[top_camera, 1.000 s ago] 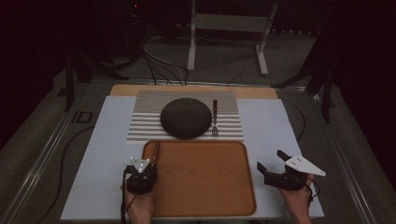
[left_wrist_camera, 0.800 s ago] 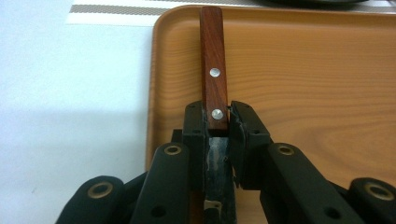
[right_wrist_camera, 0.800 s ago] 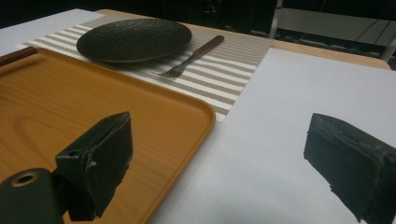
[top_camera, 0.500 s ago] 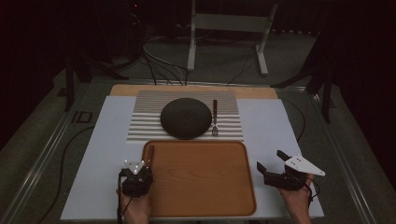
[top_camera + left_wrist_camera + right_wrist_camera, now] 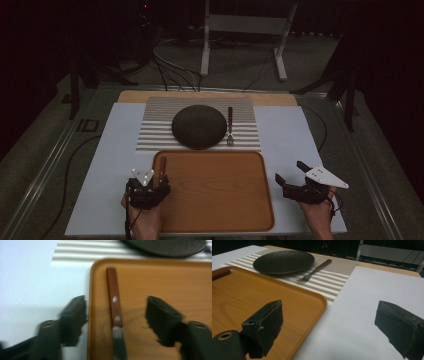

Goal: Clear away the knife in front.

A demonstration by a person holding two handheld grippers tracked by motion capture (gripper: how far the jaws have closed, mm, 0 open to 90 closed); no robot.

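Right now I have the left gripper [image 5: 116, 315] hanging over the near left corner of the wooden tray [image 5: 220, 200], its jaws spread wide and closed on nothing. Between them, lying flat on the tray just inside its left rim, is a knife [image 5: 115, 315] with a reddish wooden handle and two pale rivets. Its long axis runs along that rim: the handle end points toward the tray's far edge, and the metal blade comes back toward me.

Beyond the tray's far edge lies a striped placemat [image 5: 150, 135] with a dark round plate [image 5: 199, 126] on it and a fork [image 5: 230, 125] just to the plate's right, tines pointing back at the tray.

My right gripper [image 5: 295, 186] rests off the tray's right edge, over the pale table cover [image 5: 110, 165]. Its jaws are also wide apart, gripping nothing.

As I judge it, the risk is at the rim. My left gripper's outer jaw sits over the tray's left rim, so coming straight down could catch it and tip or shove the tray. The knife is thin and flat, so the jaws might also skate over it.
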